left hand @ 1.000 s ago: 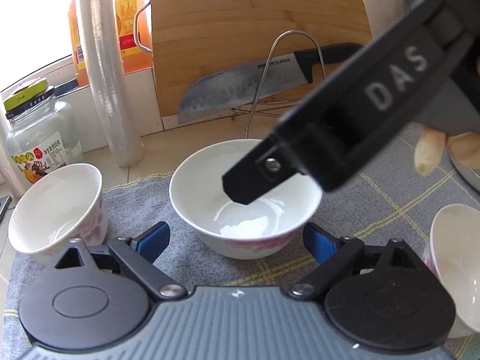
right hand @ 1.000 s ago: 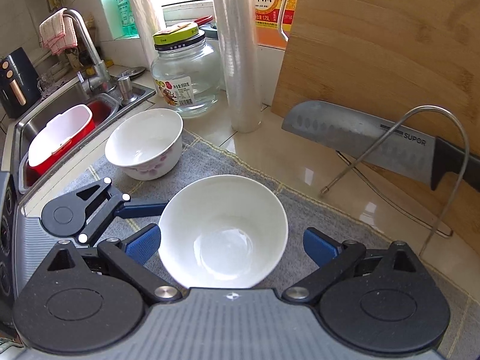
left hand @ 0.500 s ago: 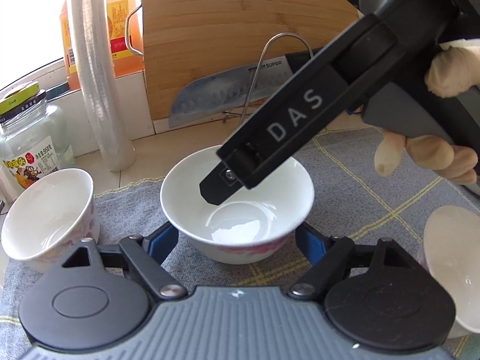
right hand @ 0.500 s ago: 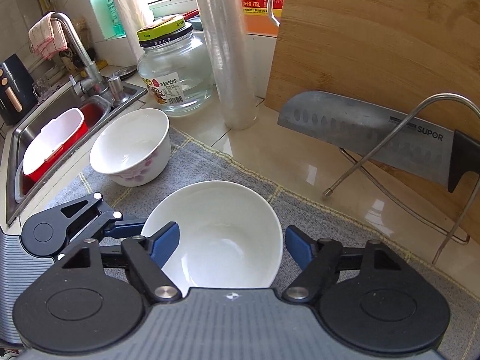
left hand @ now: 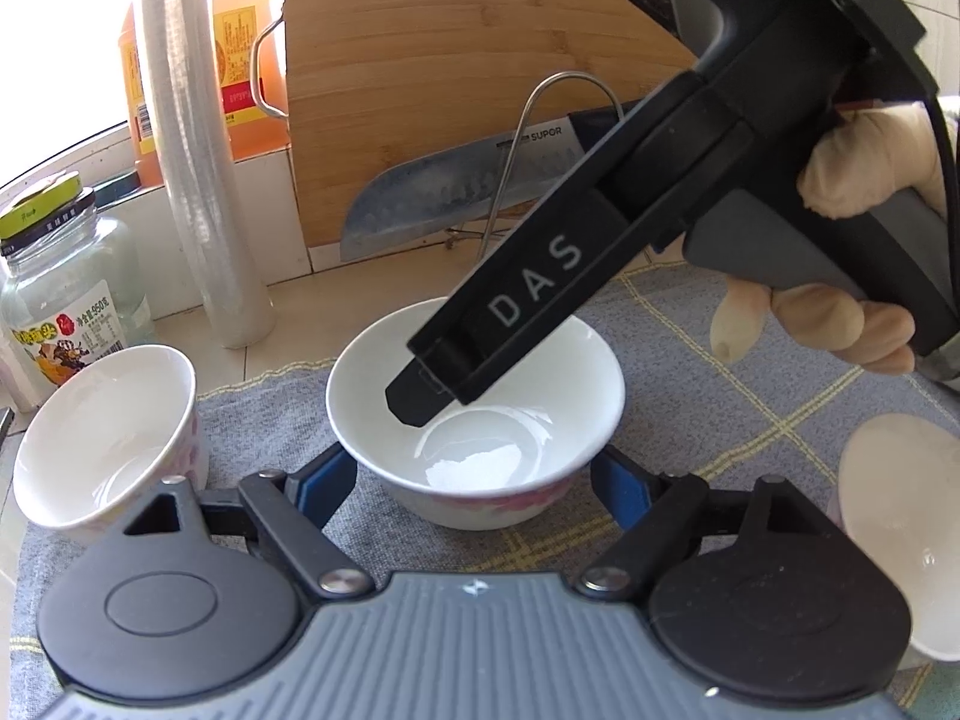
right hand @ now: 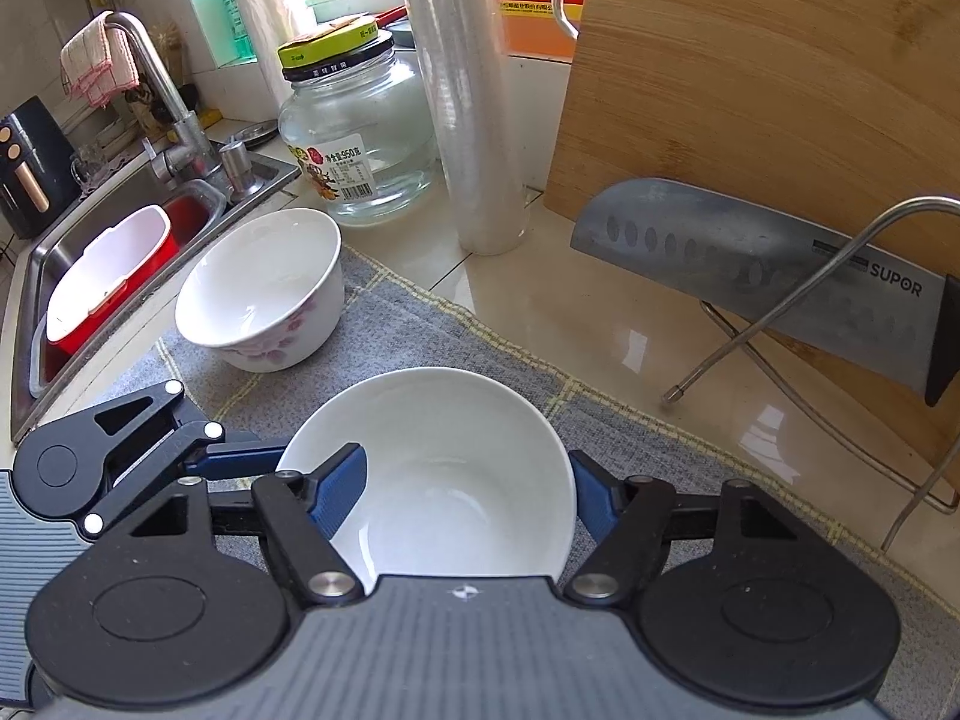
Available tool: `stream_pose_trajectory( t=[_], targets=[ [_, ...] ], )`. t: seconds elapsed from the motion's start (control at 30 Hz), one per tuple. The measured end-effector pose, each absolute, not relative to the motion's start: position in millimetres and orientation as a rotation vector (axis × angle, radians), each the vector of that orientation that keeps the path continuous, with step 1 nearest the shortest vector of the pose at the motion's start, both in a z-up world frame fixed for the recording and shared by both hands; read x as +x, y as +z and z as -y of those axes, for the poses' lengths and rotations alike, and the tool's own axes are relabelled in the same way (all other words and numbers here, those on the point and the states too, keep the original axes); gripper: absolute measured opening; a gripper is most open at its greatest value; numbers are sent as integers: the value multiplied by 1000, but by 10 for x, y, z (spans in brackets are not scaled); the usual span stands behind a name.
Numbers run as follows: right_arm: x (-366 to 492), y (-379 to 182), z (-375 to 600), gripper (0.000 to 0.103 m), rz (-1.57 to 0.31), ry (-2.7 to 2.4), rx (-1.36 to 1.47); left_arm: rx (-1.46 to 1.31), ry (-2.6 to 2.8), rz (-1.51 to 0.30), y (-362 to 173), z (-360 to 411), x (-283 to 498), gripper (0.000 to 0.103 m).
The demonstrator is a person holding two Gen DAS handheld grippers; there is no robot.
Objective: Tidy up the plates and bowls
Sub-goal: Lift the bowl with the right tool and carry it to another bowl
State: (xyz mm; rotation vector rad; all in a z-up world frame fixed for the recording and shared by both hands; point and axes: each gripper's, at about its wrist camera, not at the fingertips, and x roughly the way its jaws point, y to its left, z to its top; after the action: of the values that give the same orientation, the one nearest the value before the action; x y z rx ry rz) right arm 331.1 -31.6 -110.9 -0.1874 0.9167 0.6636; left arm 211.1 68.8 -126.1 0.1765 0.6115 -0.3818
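Where the grey mat [left hand: 690, 324] ends, a strip of bare table [right hand: 570, 324] is left open before the upright cutting board [right hand: 750, 90]. That strip is narrowed by a wire rack [right hand: 780, 303] and a knife [right hand: 750, 258] leaning on the board. On the far left, the mat's edge is met by the sink [right hand: 36, 276]. A glass jar [right hand: 354, 138] and a roll of cling film [right hand: 474, 120] are stood at the back.

Three white bowls are counted on the mat: a left bowl [left hand: 108, 432], a centre bowl [left hand: 540, 372] and a right bowl [left hand: 894, 528], the last cut off by the frame. They are set apart, with mat showing between them. One knife, one board, one rack, one jar and one roll are seen.

The centre bowl is held from two sides. The jaws of the left gripper [left hand: 474, 480] are set against its outer walls. The jaws of the right gripper [right hand: 462, 498] are closed on it, one pad inside the bowl and the other outside its rim.

A second ago the right jaws were spread wide around the bowl, and the left jaws were wider too. The bowls have not been shifted.
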Motion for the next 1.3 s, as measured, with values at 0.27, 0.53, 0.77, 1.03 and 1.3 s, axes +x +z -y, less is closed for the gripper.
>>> stream_pose_trajectory(
  t=[0.27,0.53,0.77,1.03,1.3],
  targets=[
    [3322,-1107,302,76,-927,657,-187,176,-392,-613,-1277,-705,2124,86],
    [3288,-1070,319,76,-938,656,-170,191,-397,-630,-1247,-686,2130,85],
    [3157,-948,368,76,-938,654,-142,207,-417,-640,-1106,-676,2050,85],
    [2829,-723,488,76,-909,656,-134,217,-467,-634,-861,-637,1838,85],
    [2439,-583,683,77,-885,618,-129,232,-533,-614,-716,-492,1546,85]
  ],
)
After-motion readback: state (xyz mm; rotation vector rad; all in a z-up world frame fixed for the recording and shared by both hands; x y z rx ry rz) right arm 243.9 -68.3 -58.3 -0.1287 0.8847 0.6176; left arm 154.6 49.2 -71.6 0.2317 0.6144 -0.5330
